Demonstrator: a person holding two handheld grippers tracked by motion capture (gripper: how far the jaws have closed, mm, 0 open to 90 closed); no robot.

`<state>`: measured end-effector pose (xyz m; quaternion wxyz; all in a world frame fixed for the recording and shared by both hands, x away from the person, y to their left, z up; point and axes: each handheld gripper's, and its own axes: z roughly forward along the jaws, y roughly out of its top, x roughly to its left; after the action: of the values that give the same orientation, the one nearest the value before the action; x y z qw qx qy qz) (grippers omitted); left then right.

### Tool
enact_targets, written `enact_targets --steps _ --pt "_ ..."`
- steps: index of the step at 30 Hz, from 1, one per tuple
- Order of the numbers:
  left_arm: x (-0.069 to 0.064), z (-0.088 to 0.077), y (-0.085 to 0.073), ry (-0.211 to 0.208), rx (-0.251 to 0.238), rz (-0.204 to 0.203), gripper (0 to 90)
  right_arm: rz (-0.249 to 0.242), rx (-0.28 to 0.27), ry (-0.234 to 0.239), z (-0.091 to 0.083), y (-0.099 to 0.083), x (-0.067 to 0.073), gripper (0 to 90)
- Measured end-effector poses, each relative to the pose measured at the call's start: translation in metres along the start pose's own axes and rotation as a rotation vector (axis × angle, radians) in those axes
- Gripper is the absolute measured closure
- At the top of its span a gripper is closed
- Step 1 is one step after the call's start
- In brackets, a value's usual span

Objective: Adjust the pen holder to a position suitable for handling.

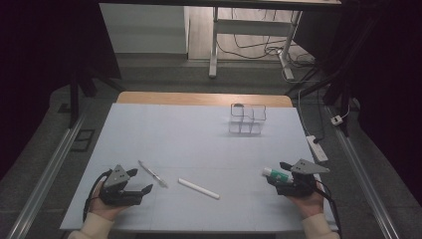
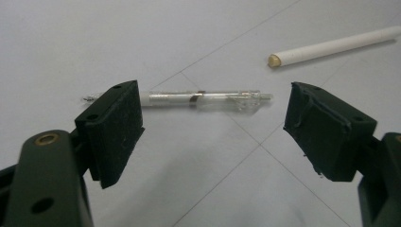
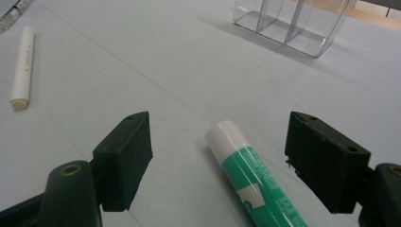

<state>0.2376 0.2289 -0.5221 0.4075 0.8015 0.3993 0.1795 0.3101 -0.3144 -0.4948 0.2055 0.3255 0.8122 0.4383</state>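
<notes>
The left gripper (image 1: 138,188) rests low on the pale blue table (image 1: 199,134) with its jaws spread wide and nothing between them. In the left gripper view the clear plastic pen with a thin metal tip (image 2: 189,99) lies just beyond the jaw tips, its long axis running straight across the gap from one pad to the other. That is the relation the coming move turns on: closing as it stands would likely press on the pen's ends, so the hand probably has to turn until the pads face the barrel's sides, then ease forward.

The right gripper (image 1: 278,174) also stands wide and holds nothing. The green-and-white tube with a white cap (image 3: 253,175) lies flat between its jaws, untouched, its long axis running along the reach of the jaws, cap end away from the hand, so these pads already face the tube's sides.

Taking the clear pen as landmark, the white cylindrical stick (image 1: 198,188) lies just to its right, between the two hands, nearer the left gripper. The clear plastic divided organiser (image 1: 247,119) stands well beyond the pen, toward the table's far right, apparently empty.
</notes>
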Motion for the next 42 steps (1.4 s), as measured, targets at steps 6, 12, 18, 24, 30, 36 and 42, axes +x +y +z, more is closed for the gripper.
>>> enact_targets --steps 6,12,18,24,30,36,42 --pt "0.000 0.000 0.000 0.002 -0.005 -0.001 20.5 0.004 0.010 -0.017 0.002 0.007 -0.002 24.0" --pt "0.001 0.001 0.000 0.002 -0.001 0.002 20.5 0.013 0.019 -0.036 0.006 0.015 -0.006 25.1" --pt "0.000 0.001 0.000 0.000 -0.001 0.007 20.5 0.026 0.017 -0.061 0.012 0.027 -0.013 26.1" --pt "0.001 0.001 0.000 0.005 0.000 0.006 20.7 0.025 0.003 -0.072 0.018 0.040 -0.018 27.5" --pt "0.000 0.001 0.000 0.008 0.000 0.006 20.7 0.019 0.005 -0.083 0.024 0.048 -0.021 29.1" --pt "0.000 0.002 0.000 0.007 0.002 0.006 20.8 0.027 0.016 -0.087 0.029 0.052 -0.026 32.5" --pt "0.000 0.002 0.000 0.004 0.000 0.006 20.7 0.031 0.033 -0.101 0.036 0.054 -0.031 37.6"
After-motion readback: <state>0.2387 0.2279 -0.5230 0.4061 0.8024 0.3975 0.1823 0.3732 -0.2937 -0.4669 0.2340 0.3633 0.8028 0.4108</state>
